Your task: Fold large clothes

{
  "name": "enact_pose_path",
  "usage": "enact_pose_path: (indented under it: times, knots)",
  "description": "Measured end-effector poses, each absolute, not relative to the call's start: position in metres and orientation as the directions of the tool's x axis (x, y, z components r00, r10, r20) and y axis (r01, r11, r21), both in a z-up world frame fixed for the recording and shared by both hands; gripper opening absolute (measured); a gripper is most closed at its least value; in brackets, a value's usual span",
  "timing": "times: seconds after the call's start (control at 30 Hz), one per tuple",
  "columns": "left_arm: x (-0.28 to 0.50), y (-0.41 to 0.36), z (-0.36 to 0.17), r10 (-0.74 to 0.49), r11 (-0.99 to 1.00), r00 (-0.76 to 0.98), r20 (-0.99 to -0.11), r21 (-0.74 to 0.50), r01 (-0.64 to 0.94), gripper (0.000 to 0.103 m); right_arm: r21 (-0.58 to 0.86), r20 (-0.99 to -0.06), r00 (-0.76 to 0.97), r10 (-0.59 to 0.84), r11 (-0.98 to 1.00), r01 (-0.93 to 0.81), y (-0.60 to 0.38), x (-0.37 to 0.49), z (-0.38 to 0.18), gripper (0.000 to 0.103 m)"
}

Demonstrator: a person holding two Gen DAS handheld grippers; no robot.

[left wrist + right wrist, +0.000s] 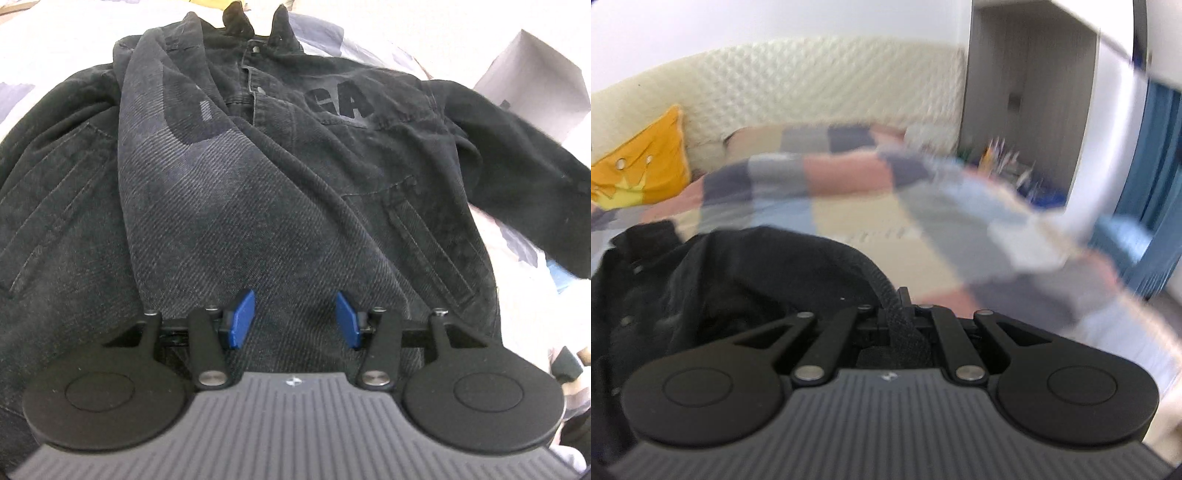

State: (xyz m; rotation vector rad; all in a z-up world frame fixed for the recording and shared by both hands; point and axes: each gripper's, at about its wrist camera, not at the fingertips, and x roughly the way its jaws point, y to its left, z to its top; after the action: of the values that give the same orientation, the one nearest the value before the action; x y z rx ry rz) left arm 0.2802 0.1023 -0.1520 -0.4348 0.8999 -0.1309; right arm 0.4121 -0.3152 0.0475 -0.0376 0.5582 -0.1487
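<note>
A black denim jacket [295, 166] lies front up on the bed in the left wrist view, collar at the far end. One sleeve [207, 184] is folded across its chest; the other sleeve [535, 177] stretches out to the right. My left gripper [295, 306] hovers over the lower front with its blue pads [242, 319] apart and nothing pinched between them. In the blurred right wrist view, my right gripper [899, 302] is shut on a thick seamed edge of the jacket [738, 280], whose cloth hangs in a raised fold to the left.
The bed carries a checked bedspread [849, 221] in pale blue, pink and grey. A yellow cushion [646, 173] leans on the cream quilted headboard [812, 85]. A grey box [535, 85] sits beyond the right sleeve. A white cupboard [1034, 110] and blue curtain [1156, 166] stand at right.
</note>
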Motion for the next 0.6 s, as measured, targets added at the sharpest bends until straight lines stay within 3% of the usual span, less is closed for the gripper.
enact_pose_path:
  times: [0.13,0.3,0.43,0.6]
  knots:
    - [0.28,0.109,-0.153,-0.31,0.885,0.621,-0.72,-0.457,-0.089,0.056,-0.159,-0.495,0.842,-0.214,0.975,0.154,-0.324,0.43,0.051,0.005]
    - [0.28,0.113,-0.153,-0.323,0.87,0.623,-0.713,-0.483,-0.101,0.056,-0.158,-0.571,0.786,-0.237,0.971,0.178,-0.344,0.443,0.006,0.005]
    - [0.276,0.114,-0.153,-0.327,0.865,0.626,-0.708,-0.491,-0.104,0.056,-0.063,-0.658,0.722,-0.213,0.971,0.229,-0.373,0.457,-0.041,0.006]
    - [0.274,0.118,-0.153,-0.329,0.856,0.629,-0.704,-0.504,-0.117,0.056,0.116,-0.681,0.718,-0.146,0.946,0.303,-0.403,0.478,-0.067,0.006]
